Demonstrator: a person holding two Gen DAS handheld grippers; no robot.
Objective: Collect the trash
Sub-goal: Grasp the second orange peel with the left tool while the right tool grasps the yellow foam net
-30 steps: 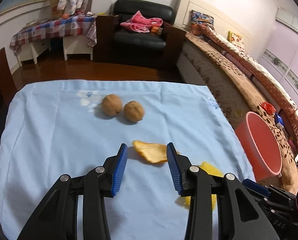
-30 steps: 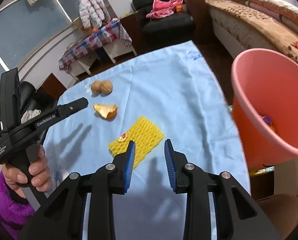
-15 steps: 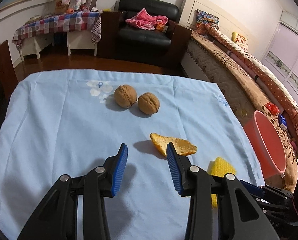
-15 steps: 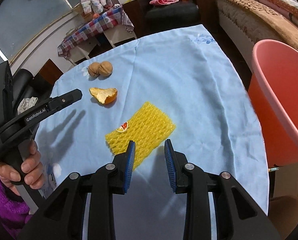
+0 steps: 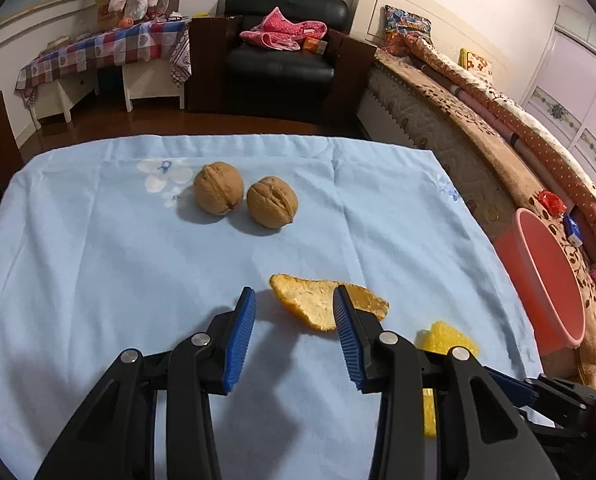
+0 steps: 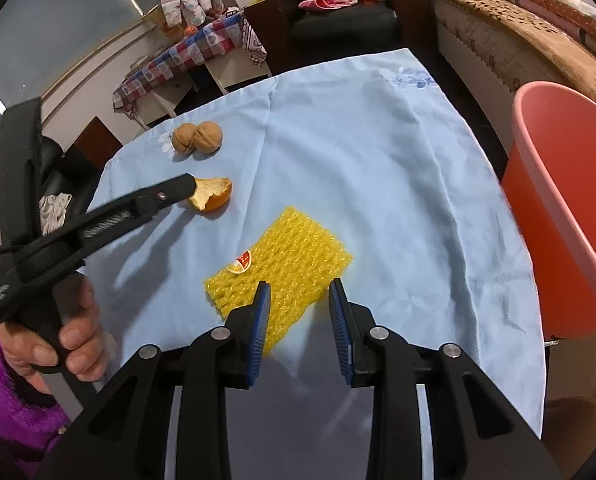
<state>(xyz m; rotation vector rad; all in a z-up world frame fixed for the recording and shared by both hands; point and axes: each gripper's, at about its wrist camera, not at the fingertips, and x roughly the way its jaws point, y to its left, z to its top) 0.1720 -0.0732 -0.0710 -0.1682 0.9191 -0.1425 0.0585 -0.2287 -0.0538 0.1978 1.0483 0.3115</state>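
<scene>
An orange peel (image 5: 322, 305) lies on the blue tablecloth (image 5: 97, 264); it also shows in the right wrist view (image 6: 211, 194). My left gripper (image 5: 293, 300) is open, low over the cloth, its fingers straddling the peel's near edge. A yellow foam fruit net (image 6: 281, 264) with a red sticker lies in front of my right gripper (image 6: 300, 294), which is open just above the net's near edge. Part of the net (image 5: 446, 340) shows right of the left gripper. A pink bin (image 6: 570, 216) stands off the table's right side.
Two walnuts (image 5: 245, 200) sit side by side further back on the cloth. Beyond the table are a black armchair (image 5: 281, 48), a checked-cloth side table (image 5: 109, 48) and a bed (image 5: 478, 112) along the right. The table edge runs close to the bin (image 5: 546, 280).
Both grippers moved forward and down. The left one closed in on the orange peel; the right one came over the yellow net. Both stayed open.
</scene>
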